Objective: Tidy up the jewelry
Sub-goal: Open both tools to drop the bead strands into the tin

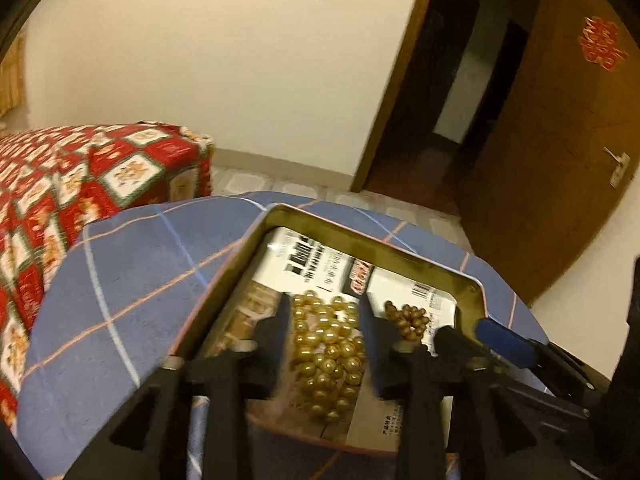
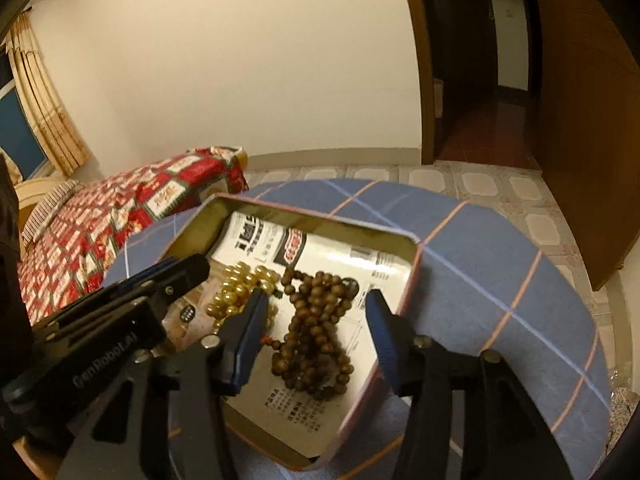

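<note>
A metal tin (image 1: 360,236) (image 2: 412,272) lined with printed paper sits on a blue plaid cloth. In it lie a gold pearl necklace (image 1: 330,354) (image 2: 240,284) and a dark brown wooden bead string (image 1: 406,320) (image 2: 316,332). My left gripper (image 1: 324,308) is open, its black fingers on either side of the pearls, just above them. My right gripper (image 2: 316,304) is open, its blue-padded fingers on either side of the wooden beads. The right gripper's blue finger (image 1: 504,340) shows in the left wrist view; the left gripper's body (image 2: 132,304) shows in the right wrist view.
The tin rests on a round surface covered by the blue cloth (image 1: 132,280) (image 2: 500,280). A bed with a red patterned cover (image 1: 60,200) (image 2: 120,220) stands to the left. Tiled floor, a white wall and an open wooden door (image 1: 560,140) lie beyond.
</note>
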`<state>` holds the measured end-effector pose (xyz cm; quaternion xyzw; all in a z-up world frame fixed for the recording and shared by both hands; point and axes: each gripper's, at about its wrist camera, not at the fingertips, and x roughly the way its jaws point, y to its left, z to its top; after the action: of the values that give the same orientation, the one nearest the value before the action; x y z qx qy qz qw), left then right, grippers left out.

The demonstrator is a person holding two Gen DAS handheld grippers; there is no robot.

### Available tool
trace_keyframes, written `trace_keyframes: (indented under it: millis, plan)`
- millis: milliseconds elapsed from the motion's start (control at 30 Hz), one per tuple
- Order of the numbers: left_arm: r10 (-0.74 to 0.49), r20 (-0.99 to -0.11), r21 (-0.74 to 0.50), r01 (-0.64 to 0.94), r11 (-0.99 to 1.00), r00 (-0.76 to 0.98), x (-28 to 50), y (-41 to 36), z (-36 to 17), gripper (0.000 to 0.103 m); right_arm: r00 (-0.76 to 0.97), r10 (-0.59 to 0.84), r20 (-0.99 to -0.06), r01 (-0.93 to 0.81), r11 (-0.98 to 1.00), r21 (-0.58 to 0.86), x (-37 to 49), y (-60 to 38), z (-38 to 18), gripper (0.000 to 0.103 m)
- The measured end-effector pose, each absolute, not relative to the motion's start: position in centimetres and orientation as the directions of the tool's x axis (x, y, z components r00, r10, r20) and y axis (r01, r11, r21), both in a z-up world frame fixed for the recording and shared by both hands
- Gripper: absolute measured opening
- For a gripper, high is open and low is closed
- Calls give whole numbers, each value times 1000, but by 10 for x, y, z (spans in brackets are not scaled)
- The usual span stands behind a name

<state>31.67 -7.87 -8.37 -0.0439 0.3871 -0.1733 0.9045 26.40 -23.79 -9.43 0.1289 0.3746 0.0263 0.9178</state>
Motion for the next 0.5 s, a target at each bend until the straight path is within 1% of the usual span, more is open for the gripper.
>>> trace_keyframes:
  millis: [33, 100, 133, 167, 333, 500]
  plan:
    - [-334, -676, -204, 268, 942, 657, 313, -76, -79, 59, 722, 153, -675, 46, 963, 267, 263, -239, -91, 55]
    - [-320, -649, -191, 260, 947, 690, 308, -69, -69, 63, 732, 154, -664, 40, 963, 267, 257, -240, -82, 59]
    - [-315, -637, -182, 259, 948, 704, 301, -66, -63, 64, 738, 152, -657, 37, 963, 265, 255, -239, -79, 61]
    - [-311, -630, -176, 258, 950, 711, 296, -65, -58, 64, 745, 151, -650, 35, 964, 264, 252, -237, -75, 62]
    - [-270, -606, -114, 254, 960, 748, 260, -57, -38, 65, 769, 151, -621, 14, 967, 253, 228, -228, -57, 62]
    - [-272, -580, -125, 247, 961, 768, 226, -42, -30, 65, 777, 153, -611, -3, 971, 240, 206, -215, -54, 62]
